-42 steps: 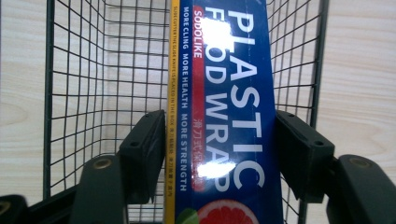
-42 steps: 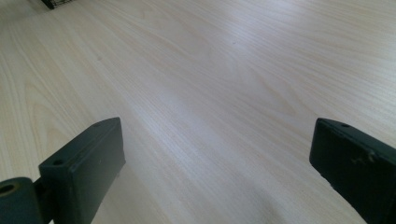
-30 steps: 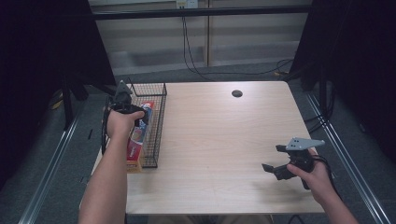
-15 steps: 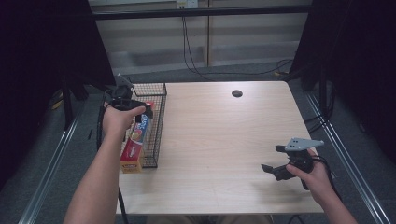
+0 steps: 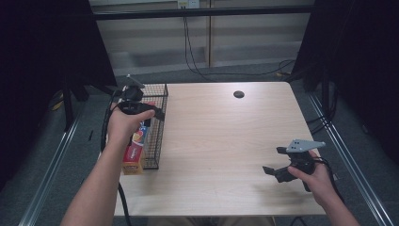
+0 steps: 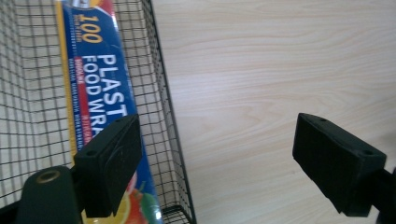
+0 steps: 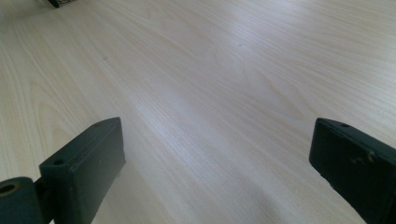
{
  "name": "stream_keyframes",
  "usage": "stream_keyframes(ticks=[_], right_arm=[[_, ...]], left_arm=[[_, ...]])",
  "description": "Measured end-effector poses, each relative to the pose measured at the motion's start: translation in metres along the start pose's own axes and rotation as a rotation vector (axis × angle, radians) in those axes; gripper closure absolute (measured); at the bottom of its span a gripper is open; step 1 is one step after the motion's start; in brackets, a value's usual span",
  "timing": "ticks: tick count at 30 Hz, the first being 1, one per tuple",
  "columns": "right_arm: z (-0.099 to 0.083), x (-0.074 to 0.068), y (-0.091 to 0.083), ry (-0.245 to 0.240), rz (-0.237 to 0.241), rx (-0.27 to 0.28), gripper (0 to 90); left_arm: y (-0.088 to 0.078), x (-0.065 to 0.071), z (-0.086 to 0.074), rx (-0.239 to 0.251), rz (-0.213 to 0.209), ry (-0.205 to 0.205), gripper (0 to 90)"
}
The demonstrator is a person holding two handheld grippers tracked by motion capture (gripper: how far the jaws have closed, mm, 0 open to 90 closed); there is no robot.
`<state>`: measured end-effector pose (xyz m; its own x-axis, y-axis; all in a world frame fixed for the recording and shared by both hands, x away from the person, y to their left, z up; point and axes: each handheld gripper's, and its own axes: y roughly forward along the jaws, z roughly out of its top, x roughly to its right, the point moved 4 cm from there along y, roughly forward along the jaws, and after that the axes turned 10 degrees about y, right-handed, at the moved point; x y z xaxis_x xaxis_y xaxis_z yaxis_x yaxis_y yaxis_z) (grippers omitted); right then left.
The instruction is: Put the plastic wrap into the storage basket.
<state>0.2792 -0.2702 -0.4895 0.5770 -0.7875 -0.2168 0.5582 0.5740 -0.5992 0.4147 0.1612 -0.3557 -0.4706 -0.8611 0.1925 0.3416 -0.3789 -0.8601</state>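
Observation:
A blue, yellow and red plastic food wrap box (image 5: 134, 153) lies lengthwise in a black wire basket (image 5: 161, 136) at the table's left edge. My left gripper (image 5: 154, 115) hovers above the basket's near half, and its jaws have just been opening. In the left gripper view the left gripper (image 6: 224, 163) straddles the basket's wall (image 6: 163, 116). One pad hangs over the box (image 6: 100, 79), the other over bare wood, and nothing is gripped. My right gripper (image 5: 275, 161) rests low at the front right, open over bare table, as the right gripper view (image 7: 219, 168) confirms.
The light wooden table (image 5: 221, 136) has a small dark round hole (image 5: 238, 94) near its far edge. Cables run over the floor behind the table. Dark curtains stand to both sides, and metal rails run along the floor.
My left gripper has lifted off the box, drifted slightly right, and its jaws have spread. The box has dropped flatter into the basket. My right hand has stayed put.

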Motion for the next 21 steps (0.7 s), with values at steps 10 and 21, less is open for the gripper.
stream_keyframes(ticks=[10, 21], right_arm=[[0.0, 0.0, 0.0, -0.004, 0.006, 0.0, 3.2], [0.0, 0.0, 0.001, -0.006, 0.001, -0.004, 3.1]], left_arm=[[0.007, 0.023, -0.007, 0.019, -0.046, 0.074, 15.7], [0.013, 0.036, -0.012, 0.018, -0.06, 0.129, 15.0]])
